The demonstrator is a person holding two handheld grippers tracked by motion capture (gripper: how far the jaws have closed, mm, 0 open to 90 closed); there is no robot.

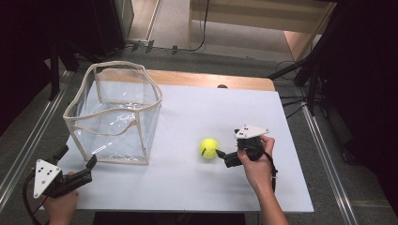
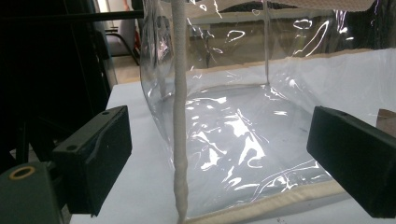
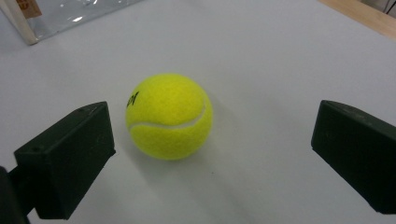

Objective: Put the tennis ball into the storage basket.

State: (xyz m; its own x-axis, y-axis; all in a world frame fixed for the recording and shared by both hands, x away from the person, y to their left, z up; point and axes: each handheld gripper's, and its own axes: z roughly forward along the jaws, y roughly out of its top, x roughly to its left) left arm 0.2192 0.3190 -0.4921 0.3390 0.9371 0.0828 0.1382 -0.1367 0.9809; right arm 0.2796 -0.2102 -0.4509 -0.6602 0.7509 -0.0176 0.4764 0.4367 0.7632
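Black jaws of the right tool [image 3: 210, 154] are spread wide around the tennis ball [image 3: 169, 115] on the bench [image 1: 187, 183]. Next, they should be squeezed shut. Left tool [image 2: 219, 158] is held wide too, near the clear bag [image 1: 117, 112].

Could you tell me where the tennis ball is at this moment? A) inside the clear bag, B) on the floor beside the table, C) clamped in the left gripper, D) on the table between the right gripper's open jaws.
D: the ball rests on the white table, untouched between the spread jaws of the right gripper, well apart from the bag.
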